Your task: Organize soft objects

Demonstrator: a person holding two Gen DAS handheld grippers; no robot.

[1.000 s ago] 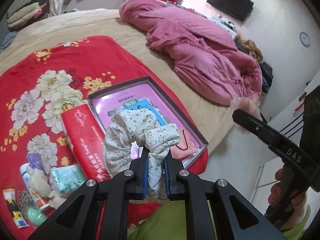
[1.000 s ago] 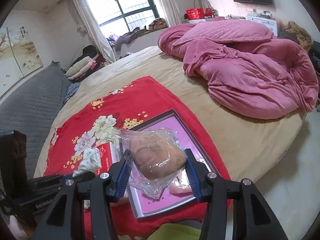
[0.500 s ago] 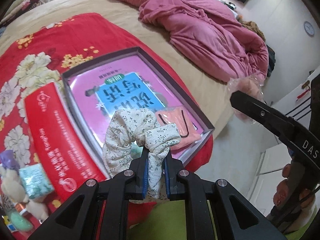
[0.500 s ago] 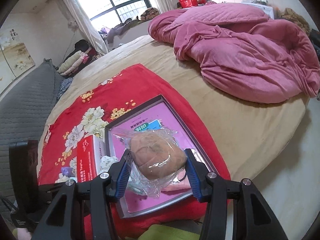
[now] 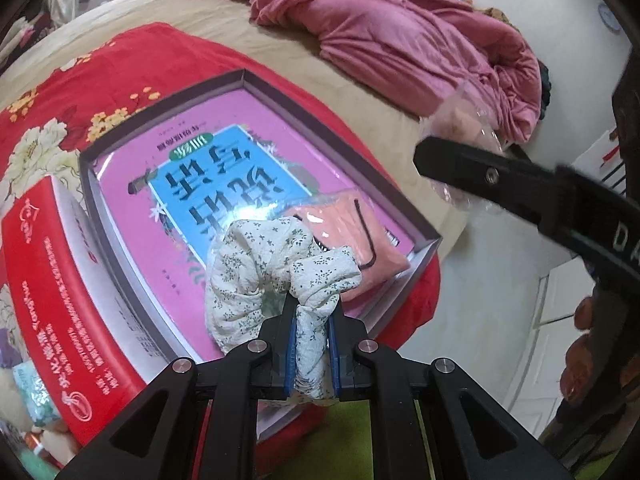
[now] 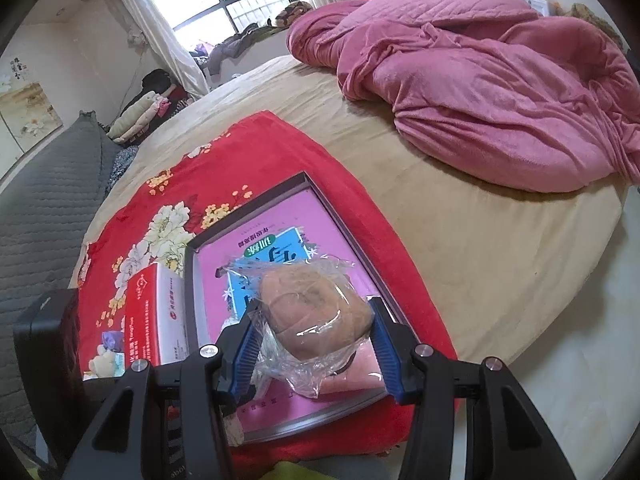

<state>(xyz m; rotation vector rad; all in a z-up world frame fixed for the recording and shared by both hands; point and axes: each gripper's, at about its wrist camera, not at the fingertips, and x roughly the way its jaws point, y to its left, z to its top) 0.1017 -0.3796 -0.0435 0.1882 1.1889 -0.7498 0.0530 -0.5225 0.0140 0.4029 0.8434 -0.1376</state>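
— Left wrist view: why is the left gripper (image 5: 312, 334) pinched so narrow?
— It clamps a thin fold of the floral scrunchie (image 5: 264, 268); the gathered cotton ring flops ahead of the fingers, over the shallow tray (image 5: 248, 76).
— And the right gripper (image 6: 314, 346)?
— Fairly wide, squeezing the wrapped bun (image 6: 312, 312), a rounded brown lump in crinkly clear film, just above the tray's near end, likely headed beside the peach pouch (image 5: 360, 236).

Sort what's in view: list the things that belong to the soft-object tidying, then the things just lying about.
Job:
floral scrunchie, in left gripper
bagged brown soft item, in right gripper
open box
peach pouch in the box

Lying about:
red carton
pink duvet
red floral blanket
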